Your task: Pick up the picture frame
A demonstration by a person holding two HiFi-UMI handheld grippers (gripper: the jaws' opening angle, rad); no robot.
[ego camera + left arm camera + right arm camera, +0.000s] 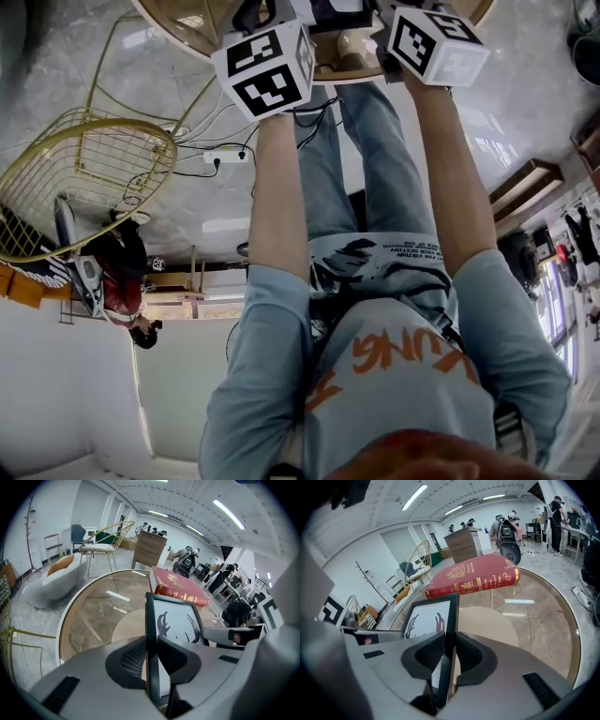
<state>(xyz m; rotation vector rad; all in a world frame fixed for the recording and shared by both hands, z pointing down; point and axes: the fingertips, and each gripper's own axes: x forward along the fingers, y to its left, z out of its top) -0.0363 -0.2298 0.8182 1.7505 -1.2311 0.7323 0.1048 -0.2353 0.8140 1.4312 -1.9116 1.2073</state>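
The picture frame (176, 618) is thin and black, with a white print of dark antlers, and it stands over a round glass-topped table (93, 616). My left gripper (151, 641) is shut on the frame's left edge, with a pad pressed on each side. In the right gripper view the same frame (426, 618) has its right edge clamped in my right gripper (450, 641). In the head view only the two marker cubes (267, 67) (436, 42) show at the table's rim (178, 33); the jaws and the frame are hidden behind them.
A thick red book (473, 581) lies on the table just beyond the frame. A gold wire chair (84, 178) and a power strip (225, 157) with cables are on the floor beside the table. A wooden cabinet (150, 548) and people stand farther back.
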